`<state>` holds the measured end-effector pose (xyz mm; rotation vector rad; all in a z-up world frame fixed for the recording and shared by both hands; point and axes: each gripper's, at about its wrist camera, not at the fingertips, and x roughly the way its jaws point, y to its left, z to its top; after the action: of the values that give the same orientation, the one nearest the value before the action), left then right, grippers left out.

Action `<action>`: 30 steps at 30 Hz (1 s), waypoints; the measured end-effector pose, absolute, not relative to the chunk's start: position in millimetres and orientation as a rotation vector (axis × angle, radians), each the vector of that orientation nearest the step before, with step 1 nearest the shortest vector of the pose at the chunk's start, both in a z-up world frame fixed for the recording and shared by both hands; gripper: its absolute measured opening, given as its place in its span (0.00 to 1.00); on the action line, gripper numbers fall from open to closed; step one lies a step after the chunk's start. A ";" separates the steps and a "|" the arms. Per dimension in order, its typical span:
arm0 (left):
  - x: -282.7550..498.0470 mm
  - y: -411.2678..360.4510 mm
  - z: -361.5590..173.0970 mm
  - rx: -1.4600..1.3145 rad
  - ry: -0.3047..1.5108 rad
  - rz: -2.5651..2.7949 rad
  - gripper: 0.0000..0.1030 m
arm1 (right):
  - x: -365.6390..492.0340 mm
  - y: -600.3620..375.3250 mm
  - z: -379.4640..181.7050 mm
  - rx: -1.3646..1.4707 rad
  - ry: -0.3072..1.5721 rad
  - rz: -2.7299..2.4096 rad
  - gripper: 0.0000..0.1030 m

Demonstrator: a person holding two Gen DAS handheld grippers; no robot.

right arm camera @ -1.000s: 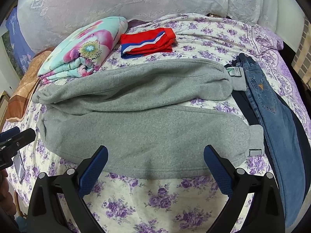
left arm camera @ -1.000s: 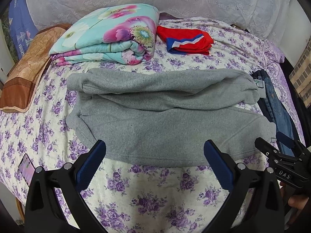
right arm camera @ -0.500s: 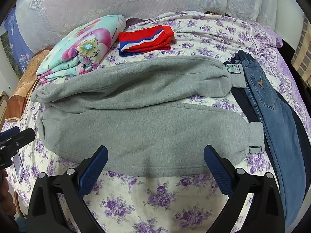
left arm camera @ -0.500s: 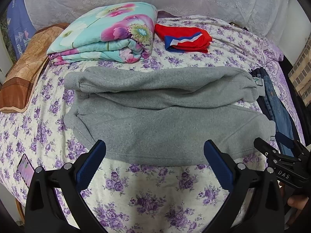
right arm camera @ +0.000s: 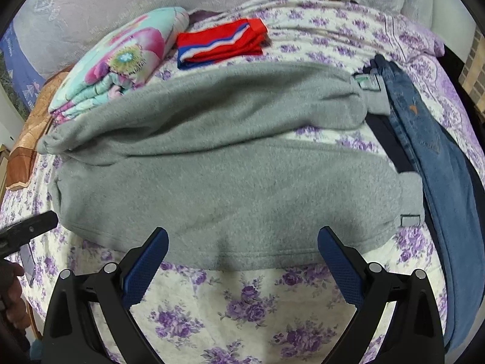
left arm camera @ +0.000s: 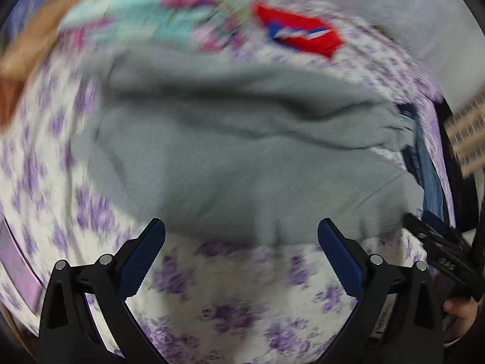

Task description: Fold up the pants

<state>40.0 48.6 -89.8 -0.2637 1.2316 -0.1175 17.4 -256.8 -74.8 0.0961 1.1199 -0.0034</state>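
Grey fleece pants (right arm camera: 230,188) lie flat across the flowered bed, both legs running left to right, the far leg partly over the near one, cuffs at the right. They also show, blurred, in the left wrist view (left arm camera: 242,163). My left gripper (left arm camera: 241,257) is open and empty just short of the pants' near edge. My right gripper (right arm camera: 242,264) is open and empty over the near hem. Each gripper shows at the edge of the other's view.
Blue jeans (right arm camera: 439,176) lie along the right side beside the grey cuffs. A folded floral quilt (right arm camera: 121,66) and a folded red, white and blue garment (right arm camera: 221,44) sit at the back. A brown pillow (right arm camera: 27,139) lies at the far left.
Both grippers have come closer to the pants' near edge. The left wrist view is now motion-blurred and tilted. The pants have not moved.
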 end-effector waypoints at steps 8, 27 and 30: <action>69.5 151.4 -138.2 -0.602 1.231 0.085 0.93 | 27.4 -266.1 -95.4 0.129 1.167 -0.026 0.97; 99.4 116.1 -101.4 -0.465 1.145 0.204 0.19 | 5.1 -436.7 -151.2 0.618 1.125 -0.398 0.91; 92.9 114.4 -96.6 -0.484 1.118 0.200 0.18 | 26.4 -427.7 -165.4 0.616 1.155 -0.334 0.47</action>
<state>92.9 114.4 -96.6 -0.4841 1.1175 0.2004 26.4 -427.7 -165.4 0.6156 1.1552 -0.3343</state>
